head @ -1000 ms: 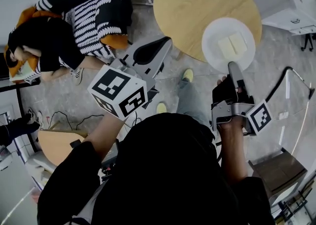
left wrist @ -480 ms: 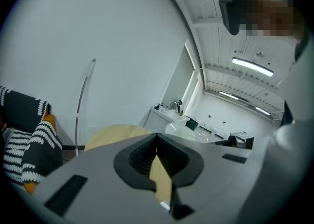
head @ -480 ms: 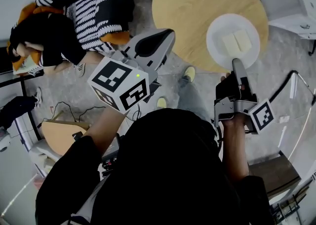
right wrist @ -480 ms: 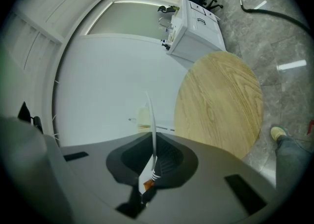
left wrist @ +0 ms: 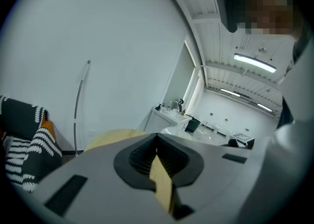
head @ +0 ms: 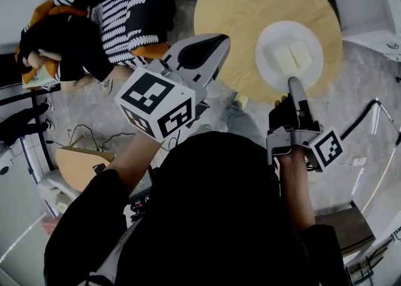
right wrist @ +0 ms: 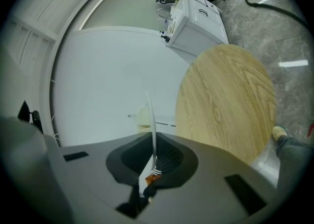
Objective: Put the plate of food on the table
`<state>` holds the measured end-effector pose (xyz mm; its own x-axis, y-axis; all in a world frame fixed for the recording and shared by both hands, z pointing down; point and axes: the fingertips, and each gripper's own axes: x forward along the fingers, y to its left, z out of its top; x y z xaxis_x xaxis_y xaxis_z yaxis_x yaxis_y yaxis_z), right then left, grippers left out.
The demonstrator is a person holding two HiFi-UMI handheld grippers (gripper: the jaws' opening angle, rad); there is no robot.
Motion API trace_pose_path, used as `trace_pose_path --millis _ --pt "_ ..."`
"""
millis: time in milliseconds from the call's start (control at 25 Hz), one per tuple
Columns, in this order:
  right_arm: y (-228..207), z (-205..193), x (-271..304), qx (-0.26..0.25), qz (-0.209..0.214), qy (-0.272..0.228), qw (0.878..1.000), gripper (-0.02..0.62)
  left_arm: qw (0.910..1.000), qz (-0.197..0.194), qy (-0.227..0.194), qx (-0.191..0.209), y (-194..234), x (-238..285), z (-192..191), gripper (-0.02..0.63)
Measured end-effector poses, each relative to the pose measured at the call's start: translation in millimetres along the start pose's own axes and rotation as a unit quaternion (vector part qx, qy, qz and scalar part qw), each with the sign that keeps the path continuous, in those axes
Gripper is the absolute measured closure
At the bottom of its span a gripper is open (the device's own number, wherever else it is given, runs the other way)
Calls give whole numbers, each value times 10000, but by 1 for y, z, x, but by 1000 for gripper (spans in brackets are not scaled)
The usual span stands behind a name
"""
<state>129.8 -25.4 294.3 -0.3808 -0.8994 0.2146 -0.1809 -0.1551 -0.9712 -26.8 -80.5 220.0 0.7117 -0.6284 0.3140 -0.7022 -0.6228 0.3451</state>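
Grey stone-pattern floor (head: 369, 90), head view looks steeply down.

Far left: black-and-white striped armchair with orange cushions (head: 135, 9), not part of the job.

Left tongs (head: 220, 43) are clenched, tips together with nothing gripped. They sit short of the near-left edge of the round light-wood counter (head: 250, 2), probably parked clear so they don't foul the drop zone.

White round plate (head: 262, 46) carries two pale yellow square food pieces (head: 289, 57). It sits roughly level over the counter's near-right part.

Right tongs (head: 292, 81) are clamped on the plate's near rim. The right gripper view shows the rim edge-on between the jaws. A rim grip keeps the pads off the food.

Can't tell if the plate's base touches the wood yet. My read: lower, confirm contact, then let go.
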Motion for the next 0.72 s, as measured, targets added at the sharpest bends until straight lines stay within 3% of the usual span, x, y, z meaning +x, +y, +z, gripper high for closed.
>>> trace_pose_path --millis 280,720 --pt "-19 25 53 76 -164 255 9995 574 9999 138 56 -81 39 55 10 598" --pt "-14 22 48 -16 -229 409 9989 574 9998 192 -26 -45 33 38 16 598"
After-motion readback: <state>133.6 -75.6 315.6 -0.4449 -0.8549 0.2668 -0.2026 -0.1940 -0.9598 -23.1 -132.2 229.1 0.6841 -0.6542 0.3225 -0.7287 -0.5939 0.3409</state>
